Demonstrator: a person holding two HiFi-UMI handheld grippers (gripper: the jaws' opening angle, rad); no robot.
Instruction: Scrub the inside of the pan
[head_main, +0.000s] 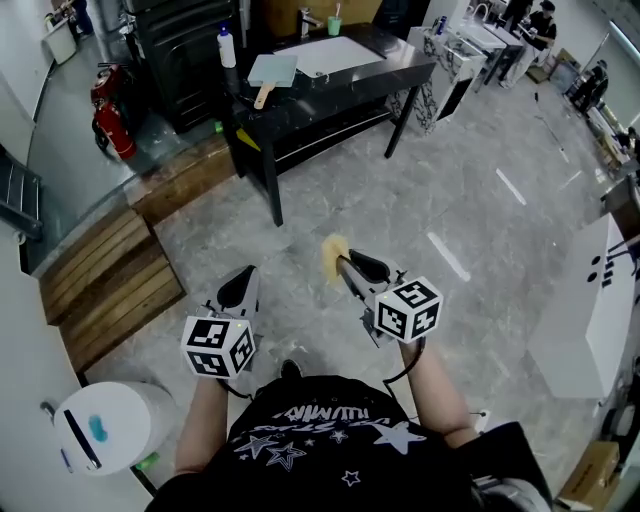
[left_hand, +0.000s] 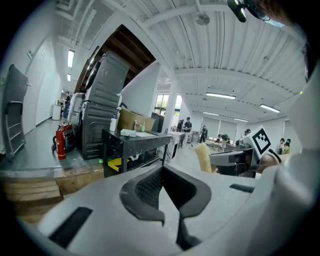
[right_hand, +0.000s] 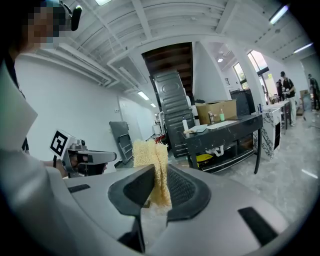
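Head view has both my arms low in the frame, above a grey, marble-veined floor. My left hand-held gripper is clenched on nothing: in the left gripper view its two dark, cross-hatched pads meet in a tight V with no gap between them. My right hand-held gripper is grasping the sponge. It is a pale yellow, flat pad of coarse, tangled fibres, roughly rectangular. It stands on edge between the ribbed pads and sticks out past their tips. The two grippers sit side by side and apart, each tipped slightly downward, their marker cubes nearest my body.

The pan is well apart from both. It lies on the black surface near the top of the head view. It looks shallow and squarish, pale grey-blue, with a short wooden handle angled toward the near edge. Just beside it on the right lies a flat white sheet. A white bottle with a blue cap stands upright at the left end. A small green cup stands near the far edge. The surface has slim legs and a lower shelf. Red fire extinguishers stand to its left, and rough wooden planks lie on the floor beside my left arm.
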